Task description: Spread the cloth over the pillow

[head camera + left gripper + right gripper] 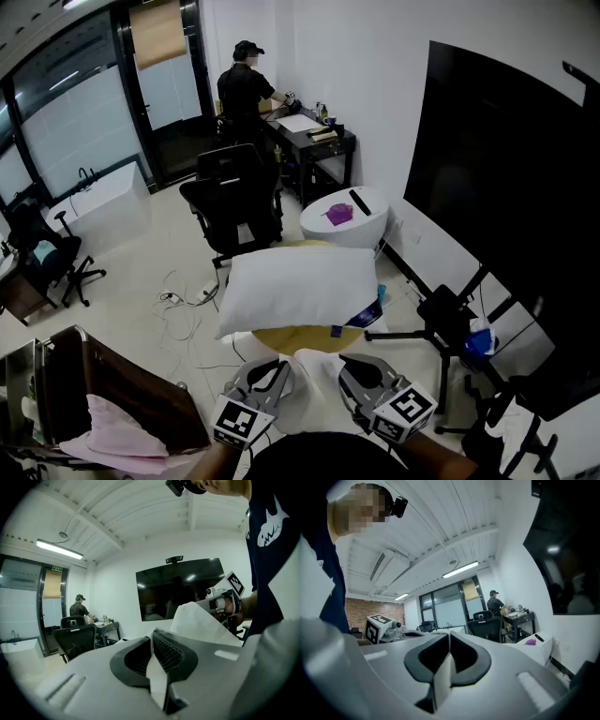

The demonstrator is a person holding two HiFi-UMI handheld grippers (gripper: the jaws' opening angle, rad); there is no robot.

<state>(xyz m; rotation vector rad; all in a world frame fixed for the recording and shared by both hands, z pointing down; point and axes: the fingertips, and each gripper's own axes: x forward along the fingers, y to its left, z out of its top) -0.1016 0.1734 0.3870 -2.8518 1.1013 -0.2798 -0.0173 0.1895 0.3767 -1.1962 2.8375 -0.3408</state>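
Both jaws are closed tight on the cloth. The left gripper (152,657) pinches a white fold that runs on toward the right gripper (449,660), which clamps its own edge. The cloth (314,380) sits bunched between them at the bottom centre of the head view, near the pillow (295,286) but not yet over it. The pillow lies on a round counter (300,339) at frame centre. To do this well, I judge the grippers should draw apart until the held edge is taut and rise above the pillow's near edge. They should then carry the cloth toward the upper frame with firm grips so that neither corner slips, and lower it evenly.
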